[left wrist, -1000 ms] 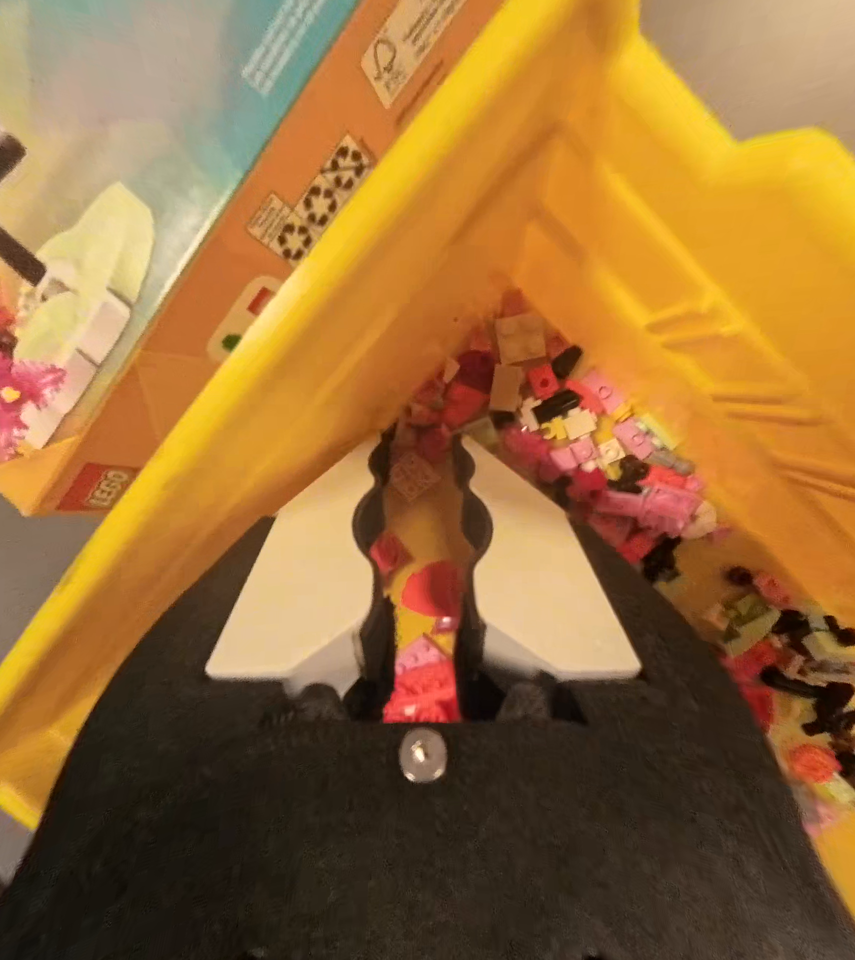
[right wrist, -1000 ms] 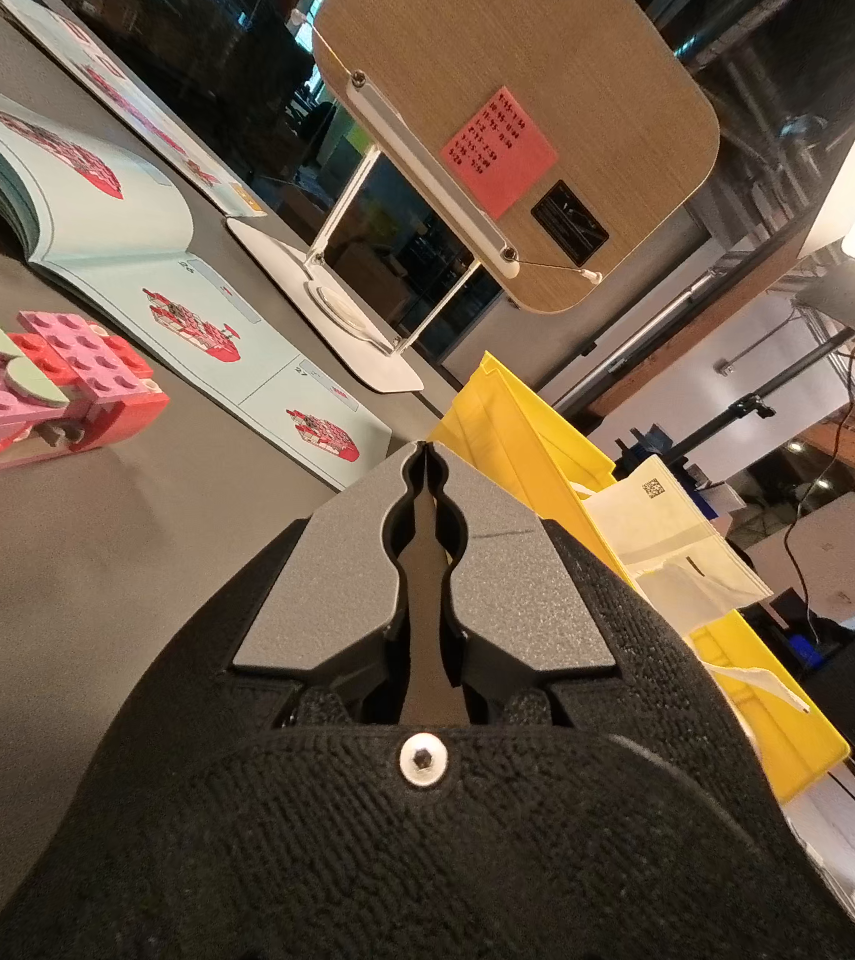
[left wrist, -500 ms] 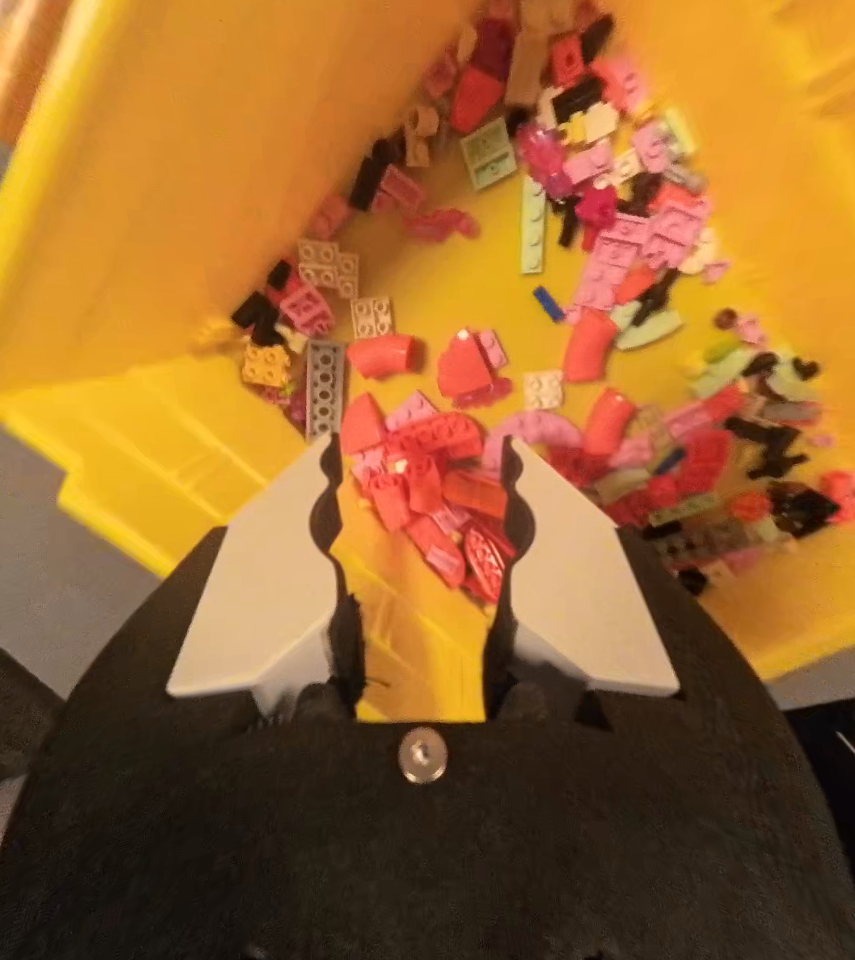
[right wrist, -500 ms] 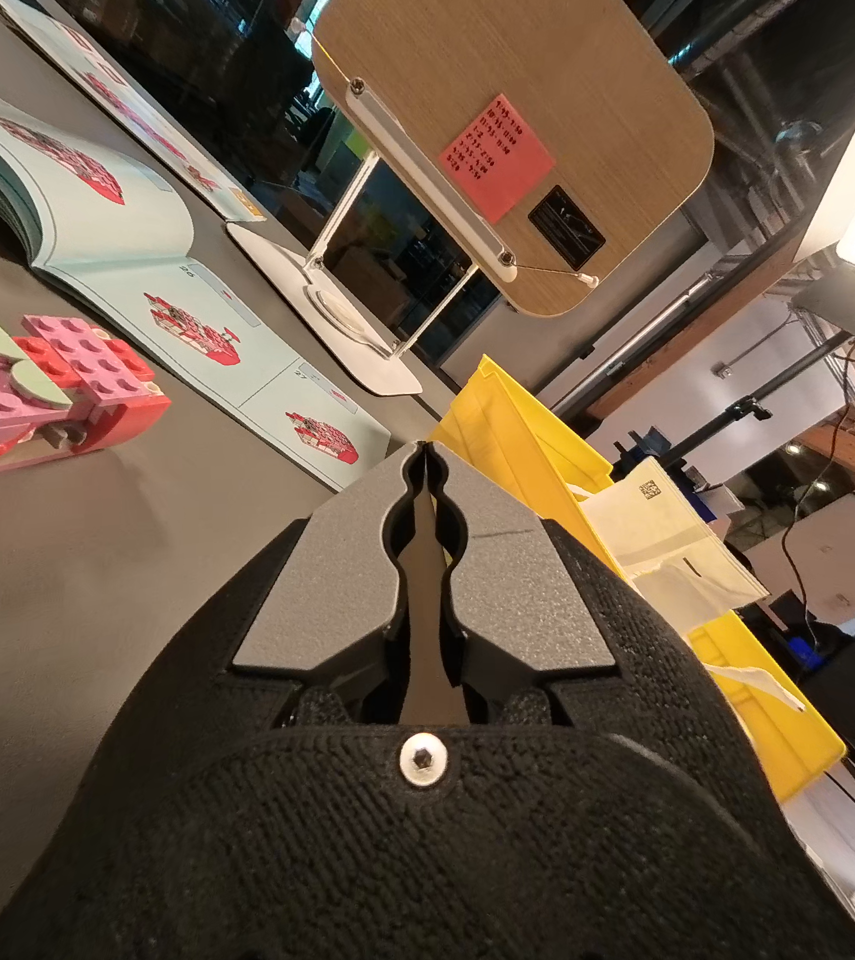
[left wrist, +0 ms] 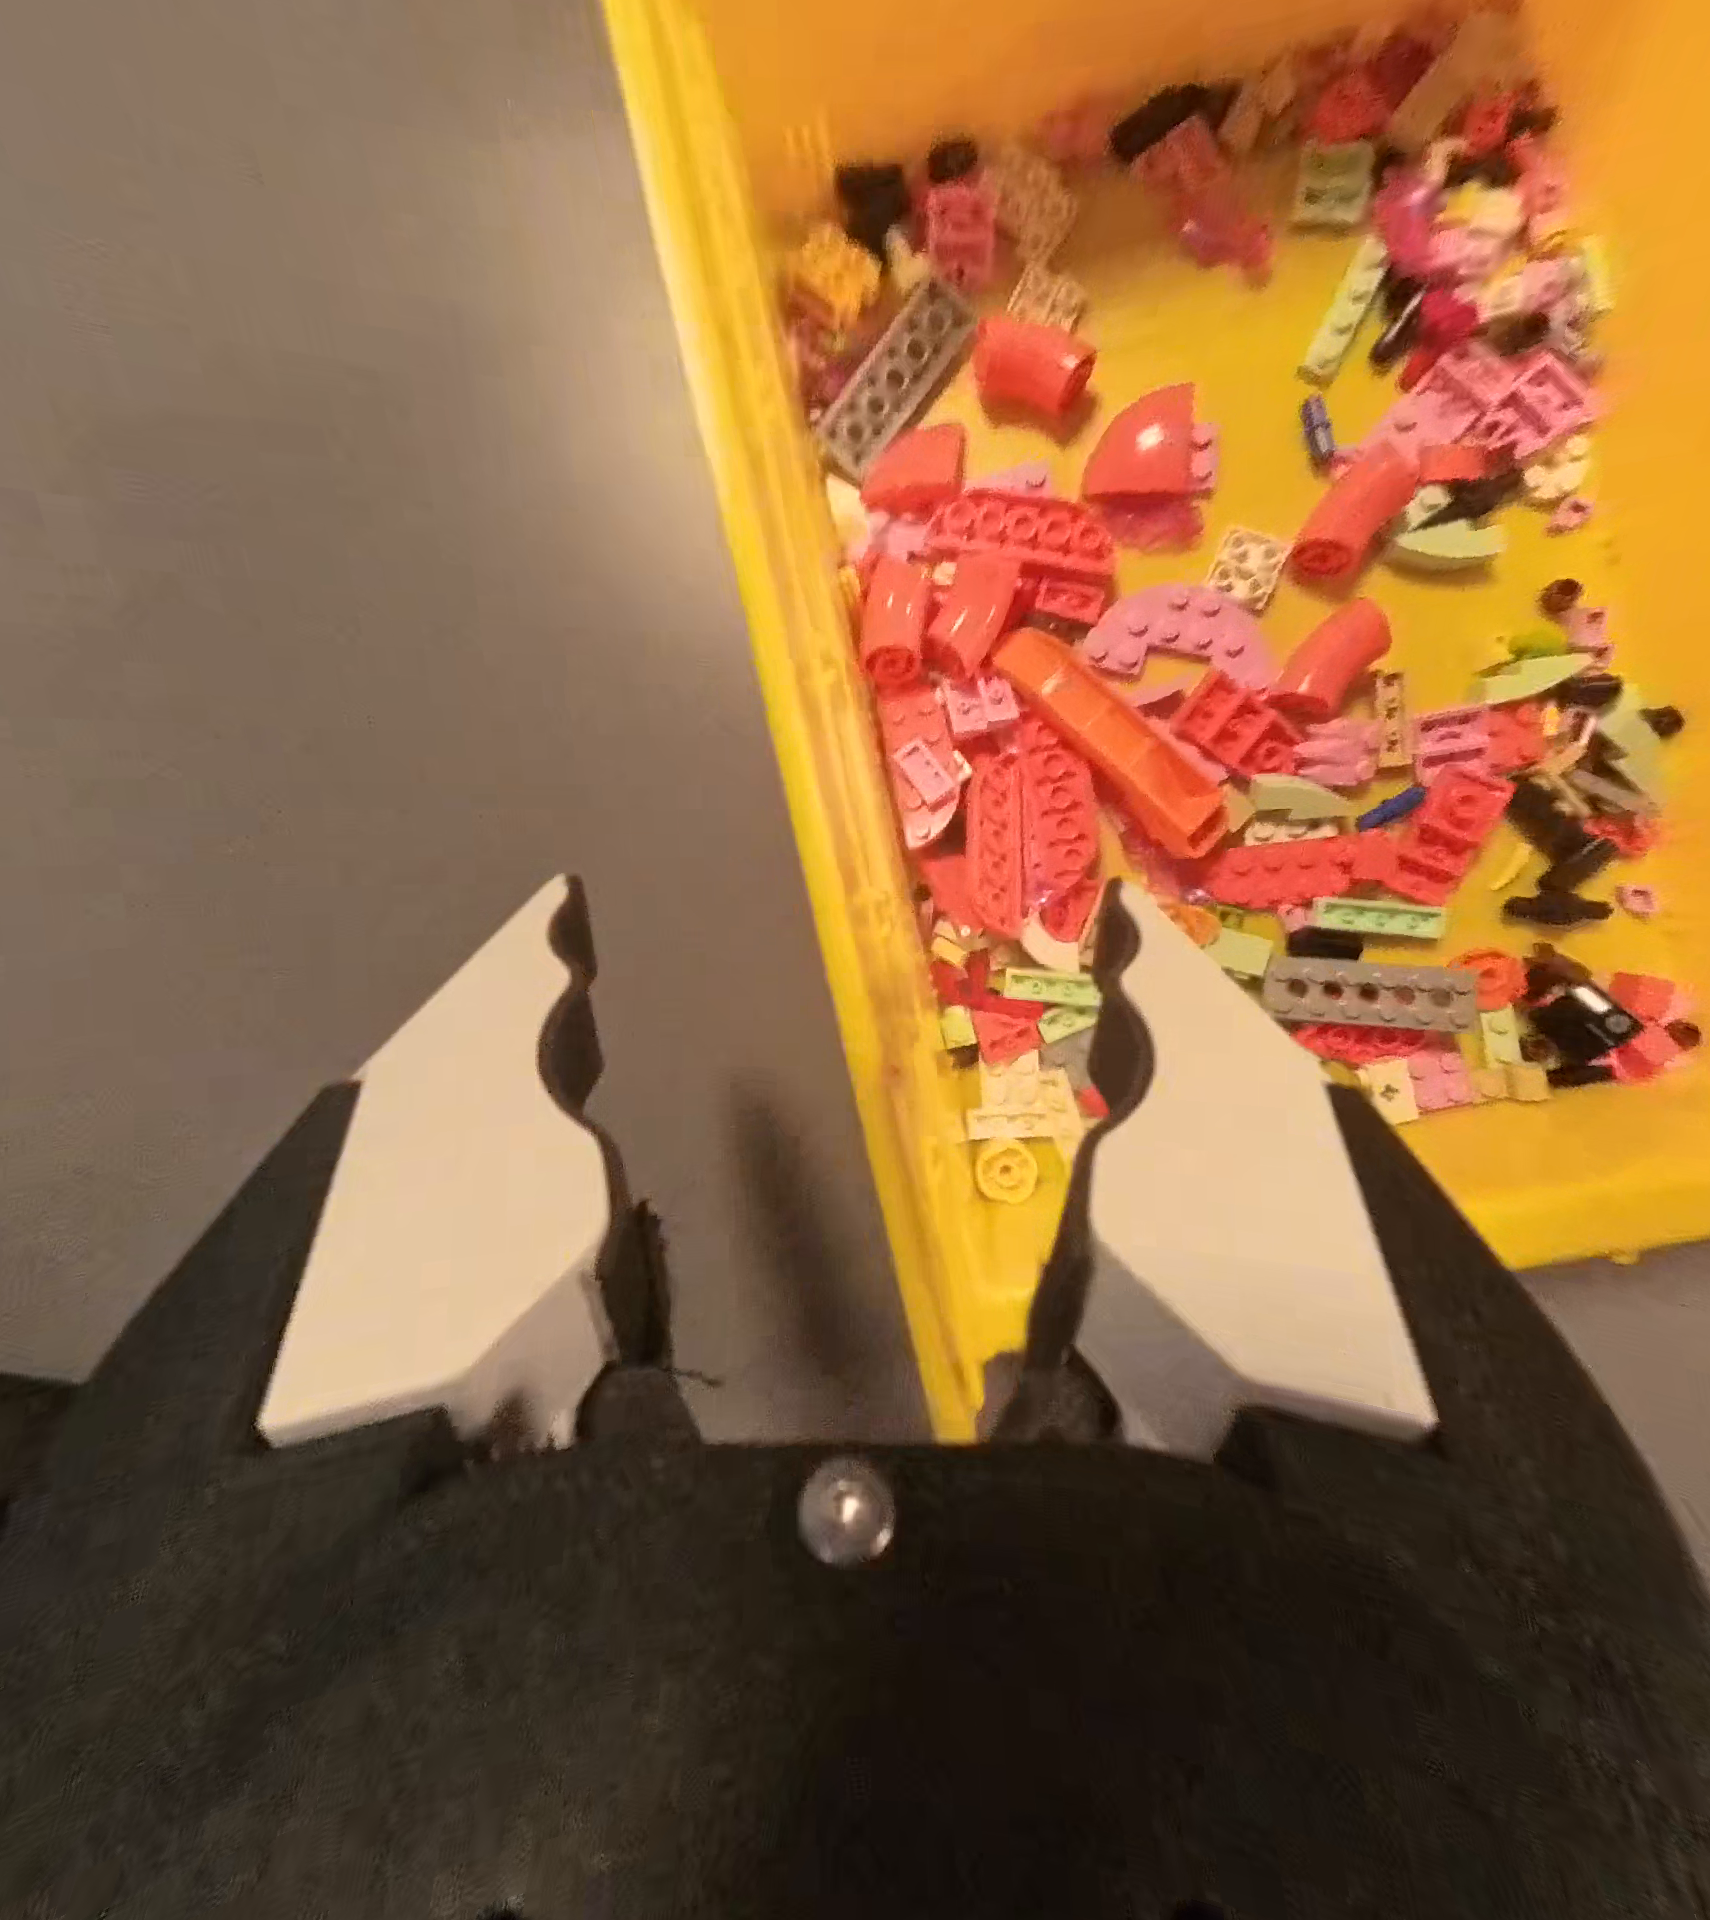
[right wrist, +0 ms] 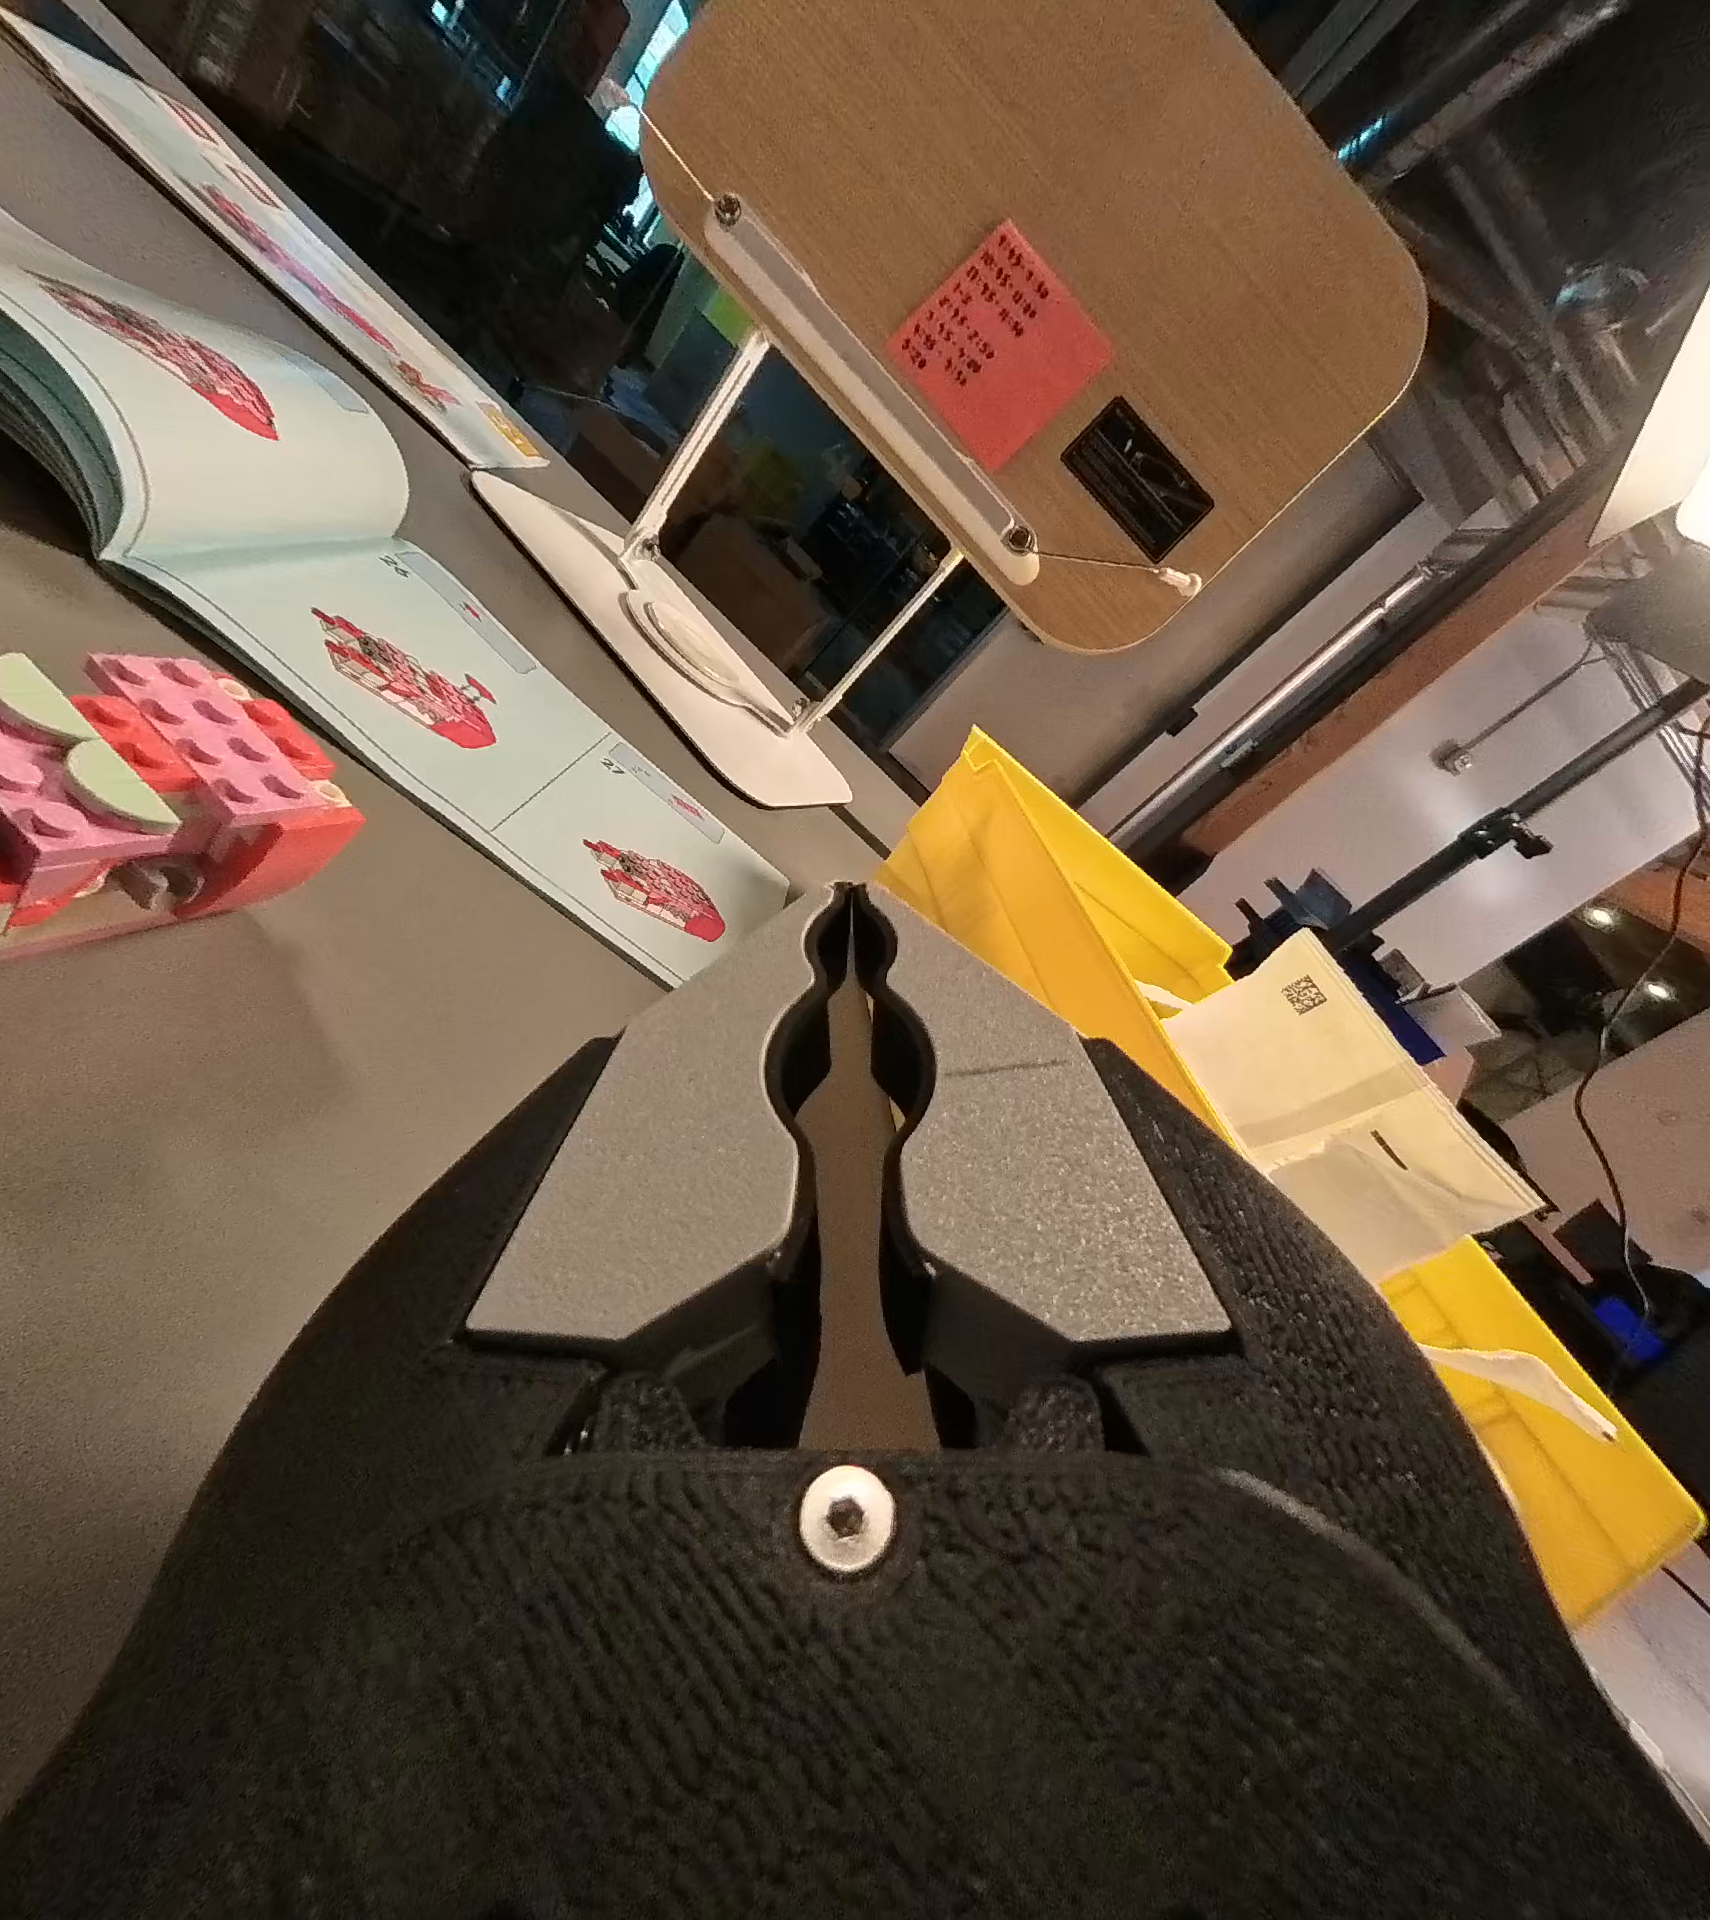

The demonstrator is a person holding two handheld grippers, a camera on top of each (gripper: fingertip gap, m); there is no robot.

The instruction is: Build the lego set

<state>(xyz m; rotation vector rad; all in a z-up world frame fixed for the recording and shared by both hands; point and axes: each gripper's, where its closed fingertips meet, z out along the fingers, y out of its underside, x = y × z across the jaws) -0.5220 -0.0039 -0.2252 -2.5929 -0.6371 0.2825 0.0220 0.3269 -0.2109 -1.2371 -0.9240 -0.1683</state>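
— Where was your left gripper [left wrist: 840,904]?

— Above the yellow bin [left wrist: 1661,1195], your fingers [left wrist: 477,1122] spread wide and grasping nothing. One finger hung over the grey worktop [left wrist: 259,520] outside the bin's near wall; the other was over the loose bricks [left wrist: 1090,748] inside. An orange curved piece [left wrist: 1111,748] lay in the heap beyond that finger.

— And your right gripper [right wrist: 853,896]?

— Its fingers [right wrist: 685,1143] were clenched tip to tip on nothing, low over the worktop with the bin just beyond them to the right. Away from the bin lay an open instruction booklet [right wrist: 238,499], and past it a partly built pink and red model [right wrist: 103,769]. A white paper bag [right wrist: 1339,1091] sat in the bin.
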